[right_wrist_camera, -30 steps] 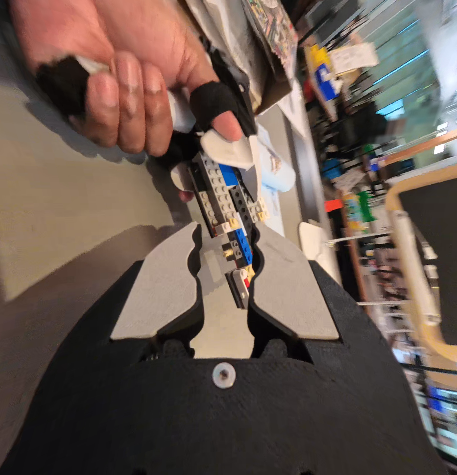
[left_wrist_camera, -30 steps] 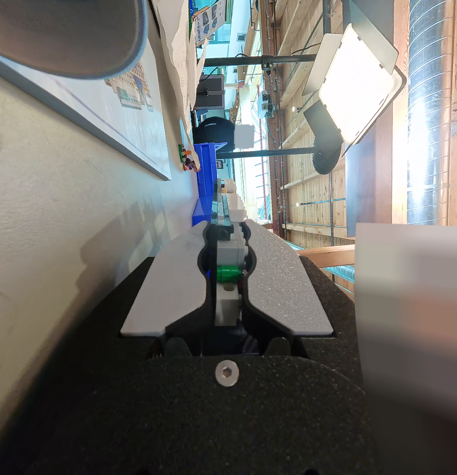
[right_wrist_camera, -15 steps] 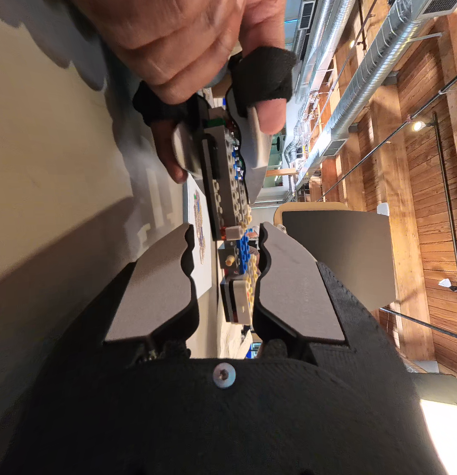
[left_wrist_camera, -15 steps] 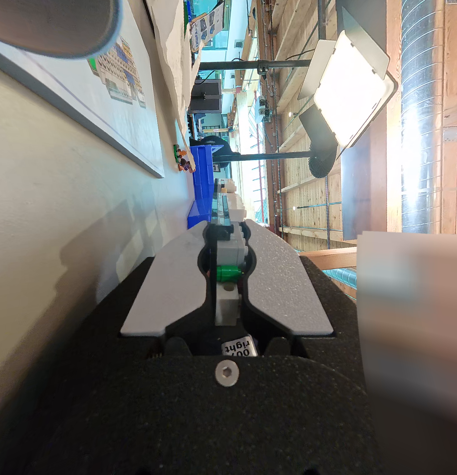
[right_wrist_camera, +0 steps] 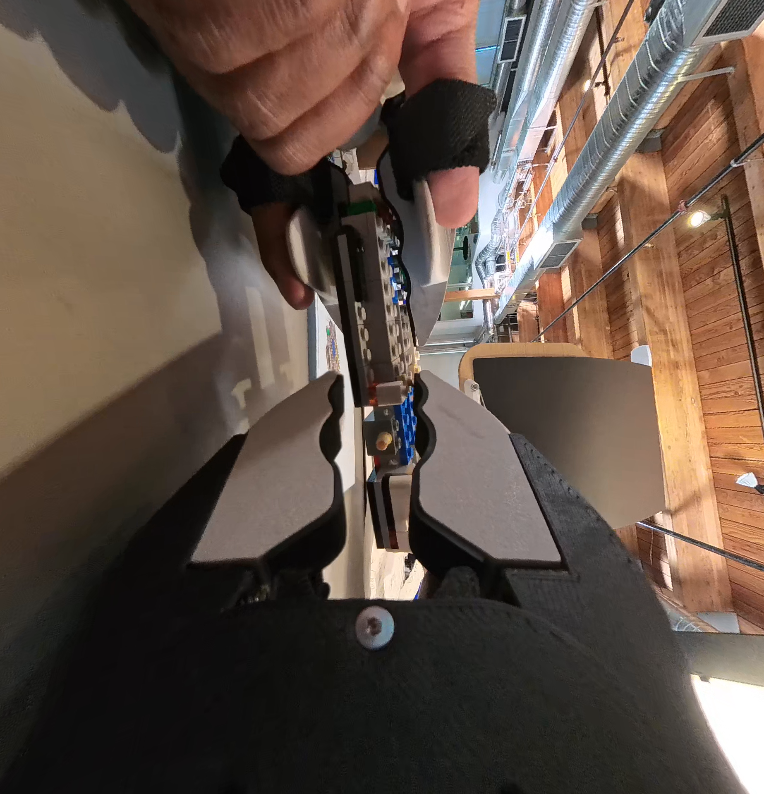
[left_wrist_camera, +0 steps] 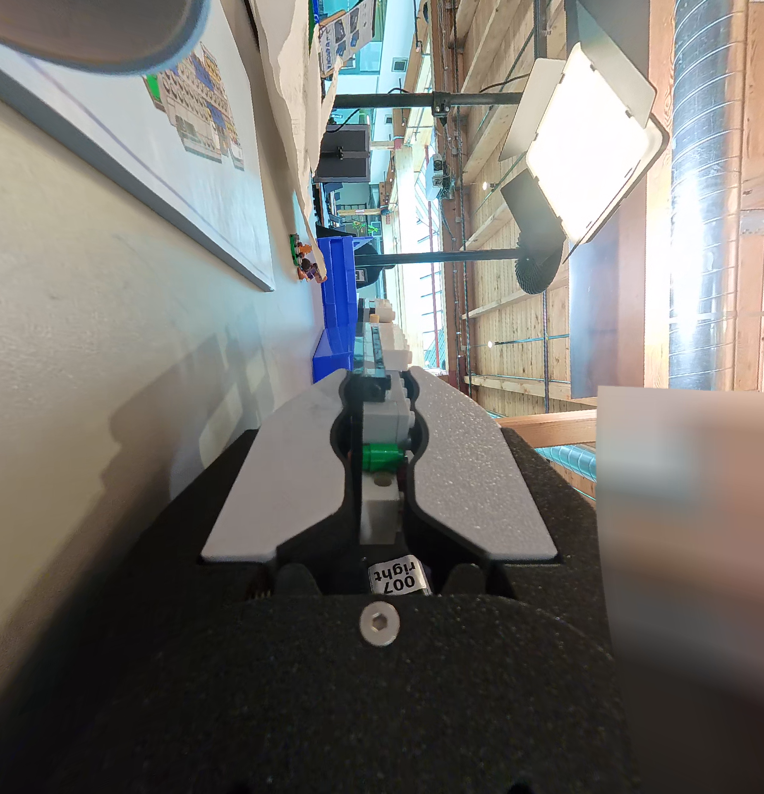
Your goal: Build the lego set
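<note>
Between the left tool [left_wrist_camera: 378,378] fingers, a brick model's [left_wrist_camera: 382,423] rear is hidden.

glossy plastic brick model [right_wrist_camera: 378,309], matt table [left_wrist_camera: 92,365]

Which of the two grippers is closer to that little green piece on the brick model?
Left. The left gripper is clamped on the brick model with the green piece between its fingers; the right gripper brackets the model's opposite end.
</note>
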`<state>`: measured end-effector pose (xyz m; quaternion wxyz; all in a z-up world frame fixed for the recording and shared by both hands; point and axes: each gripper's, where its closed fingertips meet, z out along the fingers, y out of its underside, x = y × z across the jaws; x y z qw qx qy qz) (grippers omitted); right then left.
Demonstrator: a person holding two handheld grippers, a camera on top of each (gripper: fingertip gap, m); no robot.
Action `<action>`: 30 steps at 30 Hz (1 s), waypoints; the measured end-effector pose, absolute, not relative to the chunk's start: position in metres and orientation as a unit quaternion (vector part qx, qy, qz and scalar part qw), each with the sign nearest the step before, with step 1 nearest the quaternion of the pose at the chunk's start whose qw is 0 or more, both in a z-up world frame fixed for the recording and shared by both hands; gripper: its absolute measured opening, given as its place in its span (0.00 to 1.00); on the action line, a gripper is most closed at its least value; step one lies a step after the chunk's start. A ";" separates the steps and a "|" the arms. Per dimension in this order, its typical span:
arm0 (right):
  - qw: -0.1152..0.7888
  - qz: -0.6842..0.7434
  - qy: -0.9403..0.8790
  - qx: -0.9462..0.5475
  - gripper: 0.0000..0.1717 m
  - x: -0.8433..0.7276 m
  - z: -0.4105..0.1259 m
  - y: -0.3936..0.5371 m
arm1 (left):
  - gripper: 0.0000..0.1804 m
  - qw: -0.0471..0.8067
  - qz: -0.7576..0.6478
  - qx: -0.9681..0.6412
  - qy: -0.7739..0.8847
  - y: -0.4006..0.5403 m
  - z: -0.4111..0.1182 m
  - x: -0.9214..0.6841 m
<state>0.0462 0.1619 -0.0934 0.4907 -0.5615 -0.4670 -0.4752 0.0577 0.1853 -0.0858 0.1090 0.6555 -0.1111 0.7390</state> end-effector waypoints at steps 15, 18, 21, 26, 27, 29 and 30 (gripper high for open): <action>0.486 -0.490 -0.469 -0.551 0.15 0.052 -0.090 0.161 | 0.11 0.115 0.741 0.654 -0.105 0.184 -0.086 0.058; 0.482 -0.491 -0.472 -0.551 0.15 0.053 -0.090 0.161 | 0.11 0.115 0.739 0.656 -0.104 0.184 -0.087 0.058; 0.480 -0.489 -0.474 -0.554 0.15 0.053 -0.091 0.161 | 0.11 0.115 0.738 0.657 -0.104 0.184 -0.088 0.058; 0.476 -0.487 -0.479 -0.554 0.15 0.054 -0.091 0.161 | 0.11 0.115 0.735 0.660 -0.105 0.184 -0.088 0.058; 0.475 -0.487 -0.481 -0.553 0.15 0.053 -0.091 0.161 | 0.11 0.115 0.735 0.660 -0.105 0.183 -0.088 0.058; 0.474 -0.486 -0.483 -0.553 0.15 0.053 -0.091 0.160 | 0.11 0.117 0.735 0.660 -0.103 0.183 -0.088 0.058; 0.473 -0.485 -0.484 -0.554 0.15 0.054 -0.092 0.160 | 0.11 0.118 0.735 0.661 -0.102 0.183 -0.089 0.058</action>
